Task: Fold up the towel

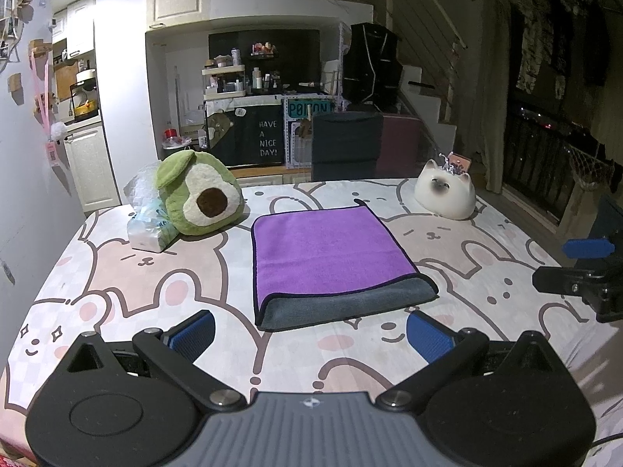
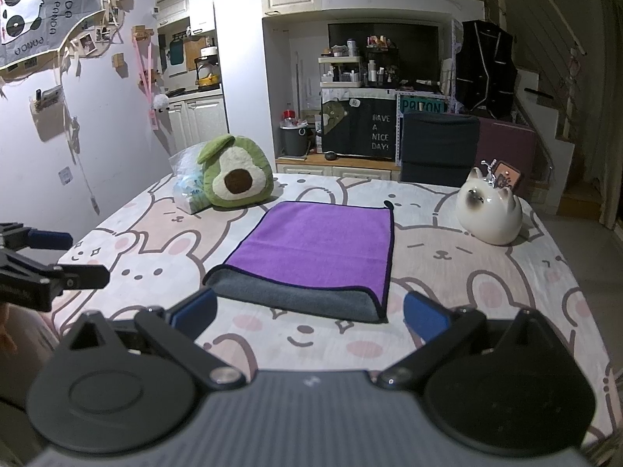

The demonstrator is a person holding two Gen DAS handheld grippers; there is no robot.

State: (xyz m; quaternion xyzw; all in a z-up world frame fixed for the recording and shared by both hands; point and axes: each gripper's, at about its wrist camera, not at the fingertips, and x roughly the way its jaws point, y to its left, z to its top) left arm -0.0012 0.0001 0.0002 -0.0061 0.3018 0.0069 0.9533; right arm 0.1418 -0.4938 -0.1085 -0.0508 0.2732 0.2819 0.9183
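A purple towel with a grey underside lies folded once on the bunny-print table cover, a grey strip showing along its near edge. It also shows in the right wrist view. My left gripper is open and empty, just short of the towel's near edge. My right gripper is open and empty, also just short of the near edge. The right gripper shows at the right edge of the left wrist view; the left gripper shows at the left edge of the right wrist view.
A green avocado plush and a tissue pack sit at the far left of the table. A white cat figurine stands at the far right. A dark chair stands behind the table's far edge.
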